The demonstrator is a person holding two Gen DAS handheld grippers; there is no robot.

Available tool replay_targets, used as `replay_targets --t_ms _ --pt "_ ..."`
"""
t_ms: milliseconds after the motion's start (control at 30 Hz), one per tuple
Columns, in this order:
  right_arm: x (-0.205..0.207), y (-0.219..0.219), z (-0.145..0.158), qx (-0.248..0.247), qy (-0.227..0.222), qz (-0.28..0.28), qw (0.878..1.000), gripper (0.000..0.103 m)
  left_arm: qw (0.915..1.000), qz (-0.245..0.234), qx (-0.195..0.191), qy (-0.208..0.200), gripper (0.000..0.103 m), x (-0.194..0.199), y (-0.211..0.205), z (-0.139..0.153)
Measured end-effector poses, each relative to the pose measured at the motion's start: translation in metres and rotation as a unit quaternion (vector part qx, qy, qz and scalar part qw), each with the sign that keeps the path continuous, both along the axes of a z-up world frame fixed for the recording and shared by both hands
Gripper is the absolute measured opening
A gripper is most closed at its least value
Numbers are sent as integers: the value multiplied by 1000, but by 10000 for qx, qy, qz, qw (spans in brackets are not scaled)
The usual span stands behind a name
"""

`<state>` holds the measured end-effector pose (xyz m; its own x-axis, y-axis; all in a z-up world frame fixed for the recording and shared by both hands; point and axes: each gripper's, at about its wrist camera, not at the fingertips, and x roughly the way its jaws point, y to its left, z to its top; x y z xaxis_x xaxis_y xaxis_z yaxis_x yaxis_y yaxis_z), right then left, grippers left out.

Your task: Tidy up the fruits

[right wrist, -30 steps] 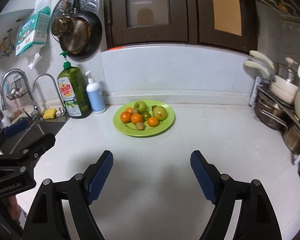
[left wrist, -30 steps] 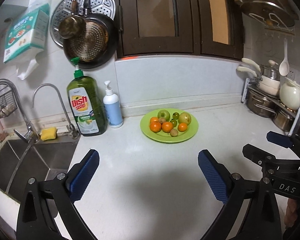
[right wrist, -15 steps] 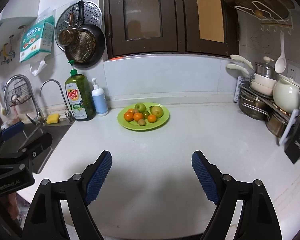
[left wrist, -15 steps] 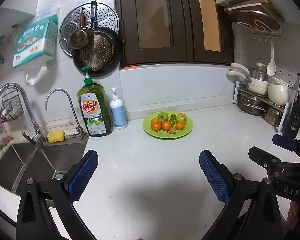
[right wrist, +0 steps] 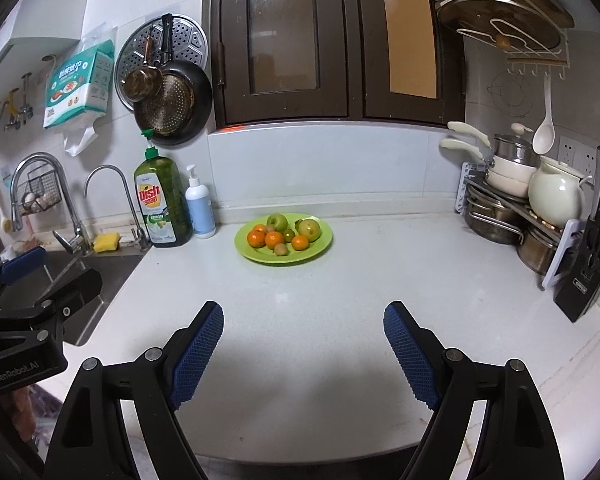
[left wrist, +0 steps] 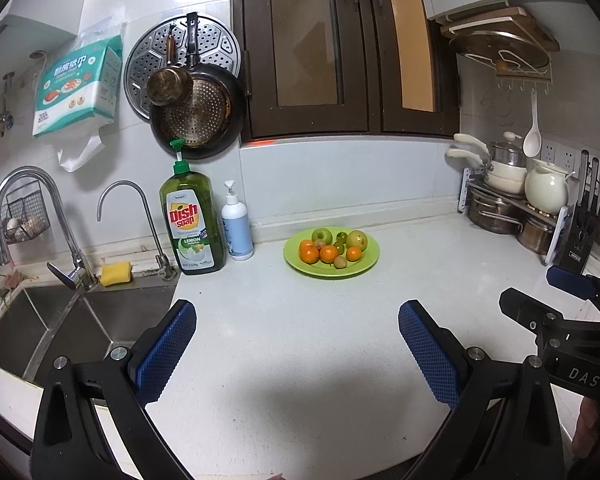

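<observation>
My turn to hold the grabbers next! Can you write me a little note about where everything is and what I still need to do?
Left gripper: open, empty, over bare countertop.
Right gripper: open, empty, also over the counter.
All the fruit sits on the green plate by the back wall: three oranges, a green apple, a yellow-green apple and a few smaller fruits.
Dish soap bottle and pump bottle stand left of the plate.
Done: nothing sorted. Left: reach the plate and organize the fruit.
</observation>
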<state>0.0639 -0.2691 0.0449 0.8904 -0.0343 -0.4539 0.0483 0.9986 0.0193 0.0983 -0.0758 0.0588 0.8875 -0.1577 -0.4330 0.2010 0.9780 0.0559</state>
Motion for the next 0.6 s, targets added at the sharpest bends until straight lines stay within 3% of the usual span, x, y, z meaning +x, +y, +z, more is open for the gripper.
replay_targets --t_ms 600 --pt "-10 4 1 -55 -77 -20 10000 83 10000 59 -19 -34 103 -11 4 0"
